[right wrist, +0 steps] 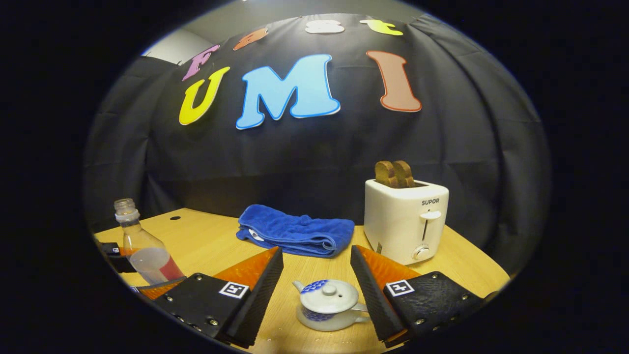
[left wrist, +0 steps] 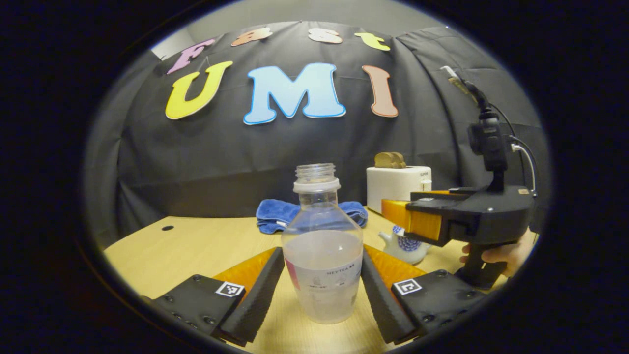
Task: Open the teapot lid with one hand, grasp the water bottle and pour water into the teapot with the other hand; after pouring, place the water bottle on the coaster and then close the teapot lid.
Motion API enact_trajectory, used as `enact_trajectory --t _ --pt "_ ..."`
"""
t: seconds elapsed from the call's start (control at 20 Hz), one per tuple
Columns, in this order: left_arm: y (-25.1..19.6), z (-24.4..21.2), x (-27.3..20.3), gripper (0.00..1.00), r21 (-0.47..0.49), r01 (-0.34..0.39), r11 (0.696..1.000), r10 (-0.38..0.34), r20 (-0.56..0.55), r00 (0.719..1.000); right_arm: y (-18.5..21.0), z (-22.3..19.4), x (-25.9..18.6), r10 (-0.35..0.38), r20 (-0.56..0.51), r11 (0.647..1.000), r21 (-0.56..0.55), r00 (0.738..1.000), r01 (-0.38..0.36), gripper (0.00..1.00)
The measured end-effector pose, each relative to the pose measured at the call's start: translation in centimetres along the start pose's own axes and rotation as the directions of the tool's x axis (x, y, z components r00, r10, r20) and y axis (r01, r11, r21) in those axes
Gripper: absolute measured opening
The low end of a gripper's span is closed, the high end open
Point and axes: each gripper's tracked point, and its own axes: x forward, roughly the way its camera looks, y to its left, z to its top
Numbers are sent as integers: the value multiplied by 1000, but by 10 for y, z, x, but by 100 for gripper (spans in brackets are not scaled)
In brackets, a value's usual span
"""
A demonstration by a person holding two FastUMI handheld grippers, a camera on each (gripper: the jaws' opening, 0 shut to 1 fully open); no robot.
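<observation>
An uncapped clear water bottle, partly filled, stands upright on the wooden table. My left gripper has a finger against each side of it. In the right gripper view the same bottle is at the far left with the left gripper around its lower part. A small white teapot with blue pattern, its lid on, sits just ahead of and between the fingers of my right gripper, which is open. In the left gripper view the right gripper, held by a hand, hovers over the teapot.
A folded blue towel lies at the back of the table. To its right stands a white toaster with two toast slices sticking out. A small round hole is in the tabletop at the back left.
</observation>
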Motion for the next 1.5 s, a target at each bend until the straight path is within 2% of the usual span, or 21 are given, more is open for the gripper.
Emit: enact_trajectory --t 0.15,0.25,0.35,0.5,0.55,0.6,0.7,0.75,0.85,0.9,1.05,1.1,1.2,1.5 --pt "1 4 9 100 -21 9 1000 -8 9 1000 -2 -13 16 -1 -38 1000 -10 999 1 86" --pt "0 0 13 100 -41 17 999 -18 -2 1000 0 -22 22 12 -64 1000 0 998 -12 73" --pt "-1 -1 10 100 -40 18 999 -18 -4 1000 -5 -22 23 2 -55 1000 -2 998 -2 73" --pt "-2 4 8 100 -47 24 999 -24 5 1000 -8 -24 25 -10 -62 1000 -6 998 9 57" --pt "-4 3 7 100 -51 28 998 -28 4 1000 -8 -24 27 -15 -70 1000 -17 997 14 57" --pt "-4 3 7 100 -51 29 998 -29 2 1000 -15 -22 27 -52 -63 998 -34 997 50 53" --pt "-3 1 6 100 -38 23 999 -23 -3 1000 -13 -22 30 -42 -85 999 -23 995 40 20" --pt "-2 0 5 100 -39 22 999 -22 -3 1000 -14 -26 31 -40 -99 999 -26 994 38 26" --pt "-4 -2 6 100 -49 29 998 -30 -6 1000 -19 -26 34 -52 -74 998 -31 996 50 26" --pt "-4 -2 6 100 -49 29 998 -30 -10 1000 -17 -19 25 -41 -65 999 -27 997 40 12" --pt "-6 -6 6 100 -54 32 998 -33 -17 999 -14 -18 24 -5 -35 1000 -23 999 4 12" --pt "-6 -7 6 100 -54 33 998 -34 -20 999 -12 -19 26 4 -32 1000 -15 999 -5 6" --pt "-7 -7 6 100 -48 34 998 -35 -25 999 -11 -17 25 10 -19 1000 -16 1000 -10 7" --pt "-6 -11 7 100 -32 32 999 -33 -39 999 -5 20 10 38 85 999 -16 996 -37 6"
